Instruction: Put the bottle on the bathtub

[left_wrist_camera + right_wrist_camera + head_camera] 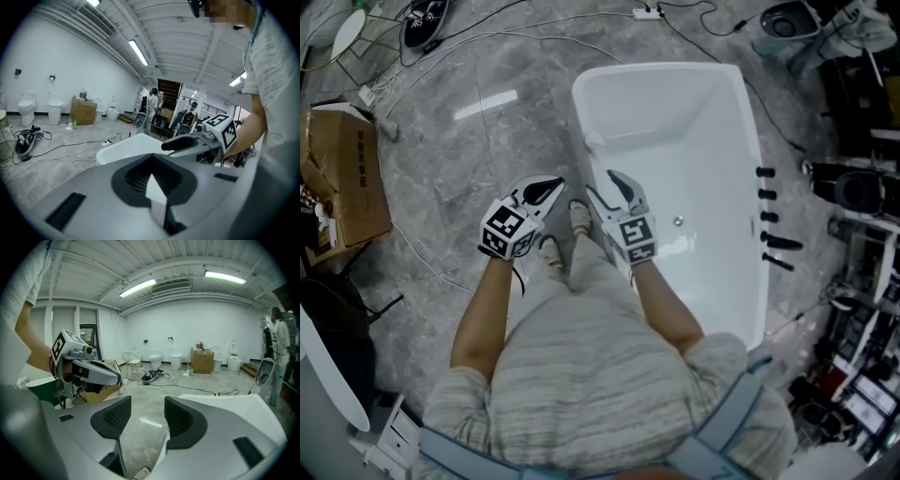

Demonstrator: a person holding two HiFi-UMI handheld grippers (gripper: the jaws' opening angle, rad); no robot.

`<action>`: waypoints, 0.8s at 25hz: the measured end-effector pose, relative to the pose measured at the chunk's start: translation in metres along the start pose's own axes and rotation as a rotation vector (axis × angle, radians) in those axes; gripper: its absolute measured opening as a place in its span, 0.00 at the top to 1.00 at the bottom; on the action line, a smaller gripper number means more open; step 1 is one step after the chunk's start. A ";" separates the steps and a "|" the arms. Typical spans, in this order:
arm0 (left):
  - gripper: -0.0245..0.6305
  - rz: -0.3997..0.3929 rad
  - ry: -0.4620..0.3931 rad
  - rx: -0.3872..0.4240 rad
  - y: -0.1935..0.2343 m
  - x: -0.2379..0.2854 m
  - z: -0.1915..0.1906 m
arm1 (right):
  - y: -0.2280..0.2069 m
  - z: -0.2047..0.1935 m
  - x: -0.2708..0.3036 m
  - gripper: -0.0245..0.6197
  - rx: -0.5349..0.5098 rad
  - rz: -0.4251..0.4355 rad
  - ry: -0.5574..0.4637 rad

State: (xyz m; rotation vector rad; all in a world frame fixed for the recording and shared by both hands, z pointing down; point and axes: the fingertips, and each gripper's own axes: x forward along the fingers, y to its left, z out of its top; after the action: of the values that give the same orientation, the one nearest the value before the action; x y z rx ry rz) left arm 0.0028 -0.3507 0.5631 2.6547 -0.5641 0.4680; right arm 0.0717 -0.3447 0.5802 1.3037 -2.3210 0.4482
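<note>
The white bathtub [581, 105] stands right in front of me, its rim just past both grippers. My left gripper [551, 184] hovers over the floor beside the tub's left rim, its jaws closed tip to tip with nothing held [151, 155]. My right gripper [605, 183] is over the tub's near left corner, open and empty [147, 401]. A small green bottle [73, 124] stands far off on the floor by a cardboard box [84, 111]; the right gripper view shows the bottle [191, 371] too. It is not visible in the head view.
Cables [441, 52] trail over the grey floor. Another cardboard box [342, 173] sits to my left. Black tap fittings [773, 220] line the tub's right rim. Toilets [154, 359] stand along the far wall. People [152, 101] stand in the back doorway.
</note>
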 end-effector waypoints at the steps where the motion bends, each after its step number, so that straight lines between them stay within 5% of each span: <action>1: 0.96 -0.002 -0.001 0.004 -0.003 -0.002 0.002 | 0.004 0.005 -0.003 0.62 -0.001 0.009 -0.011; 14: 0.96 -0.002 -0.066 0.043 -0.025 -0.022 0.038 | 0.034 0.055 -0.032 0.64 -0.023 0.121 -0.107; 20: 0.96 -0.005 -0.072 0.039 -0.037 -0.035 0.035 | 0.043 0.059 -0.049 0.85 -0.037 0.121 -0.113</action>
State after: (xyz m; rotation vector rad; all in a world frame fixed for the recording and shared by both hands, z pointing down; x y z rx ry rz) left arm -0.0023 -0.3232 0.5075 2.7188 -0.5747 0.3866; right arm 0.0445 -0.3162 0.5019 1.2039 -2.4998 0.3764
